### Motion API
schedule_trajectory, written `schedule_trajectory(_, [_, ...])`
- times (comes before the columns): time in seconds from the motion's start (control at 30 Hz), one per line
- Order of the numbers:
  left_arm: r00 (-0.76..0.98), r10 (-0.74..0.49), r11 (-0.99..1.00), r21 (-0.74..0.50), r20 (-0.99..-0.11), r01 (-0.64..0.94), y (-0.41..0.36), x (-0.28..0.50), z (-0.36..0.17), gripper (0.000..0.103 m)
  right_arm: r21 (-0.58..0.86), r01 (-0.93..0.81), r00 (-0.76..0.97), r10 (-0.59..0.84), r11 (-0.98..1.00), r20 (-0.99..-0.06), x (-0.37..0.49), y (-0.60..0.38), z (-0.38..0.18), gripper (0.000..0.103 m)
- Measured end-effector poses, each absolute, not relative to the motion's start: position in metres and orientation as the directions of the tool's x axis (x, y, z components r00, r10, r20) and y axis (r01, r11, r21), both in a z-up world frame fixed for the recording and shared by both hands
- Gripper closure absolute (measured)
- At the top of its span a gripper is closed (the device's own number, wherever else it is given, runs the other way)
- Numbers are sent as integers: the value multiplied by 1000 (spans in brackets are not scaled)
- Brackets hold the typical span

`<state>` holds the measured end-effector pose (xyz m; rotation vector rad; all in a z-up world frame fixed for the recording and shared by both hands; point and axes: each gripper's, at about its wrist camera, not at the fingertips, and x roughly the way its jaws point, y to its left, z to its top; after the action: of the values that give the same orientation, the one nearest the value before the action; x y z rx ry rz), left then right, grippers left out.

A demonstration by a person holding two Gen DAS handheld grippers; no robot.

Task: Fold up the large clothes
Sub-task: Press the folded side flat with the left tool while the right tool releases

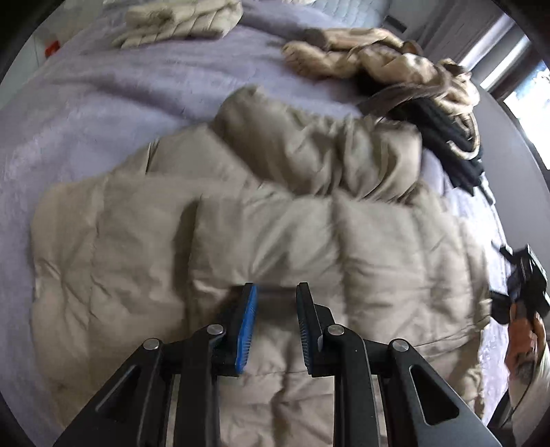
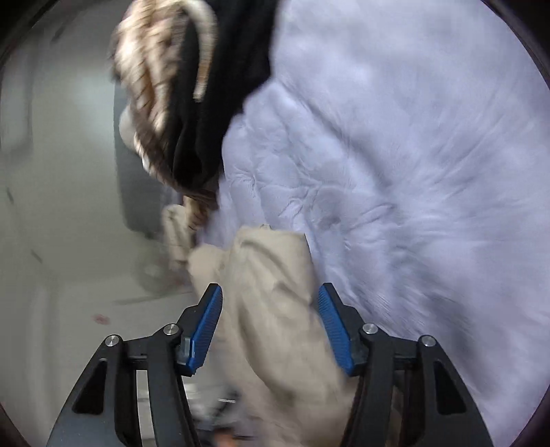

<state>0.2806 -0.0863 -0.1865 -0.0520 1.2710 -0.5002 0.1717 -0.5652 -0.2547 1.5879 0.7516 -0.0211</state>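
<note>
A beige quilted puffer coat [image 1: 261,220] lies spread on the lavender bedcover [image 1: 103,103], one sleeve [image 1: 309,144] folded across its body. My left gripper [image 1: 276,292] hovers open just above the coat's lower panels, nothing between its pads. In the right wrist view, my right gripper [image 2: 270,295] is open, and a bunched beige part of the coat [image 2: 271,275] sits between its spread fingers at the bed's edge. The right gripper also shows in the left wrist view [image 1: 522,285], at the coat's right side.
A folded beige quilted garment [image 1: 182,20] lies at the far end of the bed. A heap of fur-trimmed beige and black clothing [image 1: 412,86] lies beyond the coat, and shows in the right wrist view [image 2: 182,103]. Grey floor [image 2: 62,206] lies beside the bed.
</note>
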Motion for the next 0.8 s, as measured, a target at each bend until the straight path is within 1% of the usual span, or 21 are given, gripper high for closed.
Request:
schedule_trajectory(0.03, [197, -382, 893, -306, -903, 329, -84, 280, -191, 78, 881, 471, 787, 469, -39, -400, 179, -564, -268, 59])
schedule_trajectory(0.07, [194, -372, 896, -297, -908, 331, -82, 279, -196, 78, 882, 467, 784, 489, -61, -382, 187, -560, -273, 84])
schedule_trajectory(0.1, [195, -362, 899, -286, -911, 333, -83, 279, -198, 78, 890, 456, 773, 499, -9, -391, 193, -557, -265, 88])
schedule_trajectory(0.17, [195, -344, 902, -266, -918, 340, -81, 279, -202, 78, 893, 371, 732, 511, 256, -450, 214, -553, -225, 91])
schedule_trajectory(0.23, [194, -342, 902, -263, -919, 342, -82, 279, -205, 78, 858, 328, 706, 501, 396, -501, 227, -550, -200, 92])
schedule_trajectory(0.3, [199, -331, 905, -250, -922, 345, -86, 278, -206, 78, 782, 364, 662, 450, 506, -599, 237, -554, -193, 93])
schedule_trajectory(0.37, [200, -331, 905, -250, -922, 344, -93, 278, -208, 78, 639, 457, 578, 339, 619, -742, 242, -559, -204, 93])
schedule_trajectory(0.43, [193, -344, 900, -264, -919, 347, -100, 278, -208, 78, 537, 531, 519, 250, 655, -817, 238, -564, -215, 94])
schedule_trajectory(0.47, [197, -337, 902, -256, -921, 349, -103, 278, -207, 78, 515, 565, 511, 217, 644, -832, 232, -566, -216, 94])
schedule_trajectory(0.53, [203, -328, 902, -242, -923, 357, -107, 277, -207, 78, 515, 597, 531, 178, 615, -828, 221, -568, -210, 94])
schedule_trajectory(0.6, [200, -340, 899, -256, -919, 356, -103, 276, -207, 78, 501, 590, 542, 150, 633, -827, 212, -563, -194, 94])
schedule_trajectory(0.7, [192, -350, 897, -268, -917, 352, -102, 278, -206, 78, 471, 499, 575, 128, 728, -808, 198, -535, -156, 94])
schedule_trajectory(0.8, [194, -342, 897, -257, -920, 360, -104, 278, -205, 78, 445, 385, 571, 170, 809, -803, 193, -497, -139, 94])
